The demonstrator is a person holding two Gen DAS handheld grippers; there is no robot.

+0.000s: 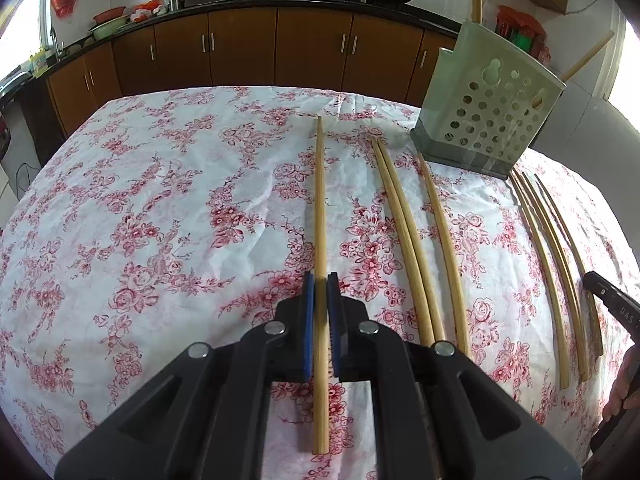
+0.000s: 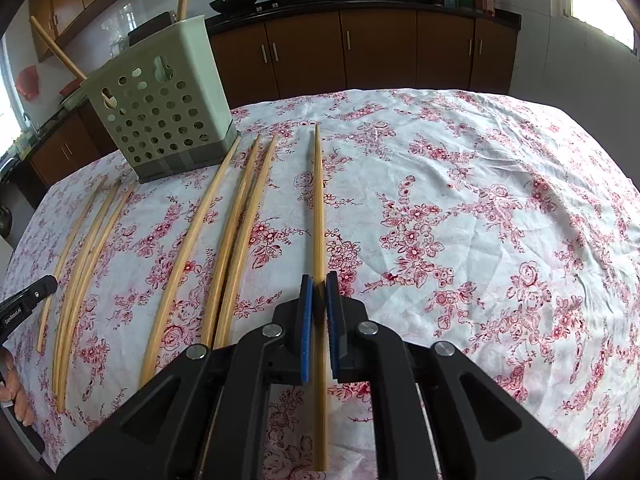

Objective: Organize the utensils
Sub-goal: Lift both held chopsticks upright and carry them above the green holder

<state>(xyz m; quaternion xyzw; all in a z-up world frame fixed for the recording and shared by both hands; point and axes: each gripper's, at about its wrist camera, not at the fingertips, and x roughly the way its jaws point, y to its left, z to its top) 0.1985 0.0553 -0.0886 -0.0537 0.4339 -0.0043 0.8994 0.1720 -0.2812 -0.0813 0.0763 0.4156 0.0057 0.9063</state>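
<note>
Seven chopsticks lie on the flowered tabletop (image 1: 160,200) in my left wrist view. My left gripper (image 1: 320,280) sits low in the middle of the frame, its blue jaws pinching the leftmost chopstick (image 1: 319,208) near its thick end, the stick running straight up the frame. To its right lie a pair (image 1: 400,216), a single (image 1: 442,232), then three more (image 1: 556,248) at the right edge. The holder (image 1: 492,116) stands upper right with two sticks already poking out of it. My other tool's tip shows at the far right.

In my right wrist view, the right gripper (image 2: 319,280) is low centre, jaws pinching another stick (image 2: 318,208), the rightmost in this frame. The holder (image 2: 164,116) stands upper left, the loose sticks fanned below it.

I judge both sticks gripped but not yet lifted. Next I must raise each, tip it upright, carry it over the holder's open top, and release it thin end down without knocking the holder.
</note>
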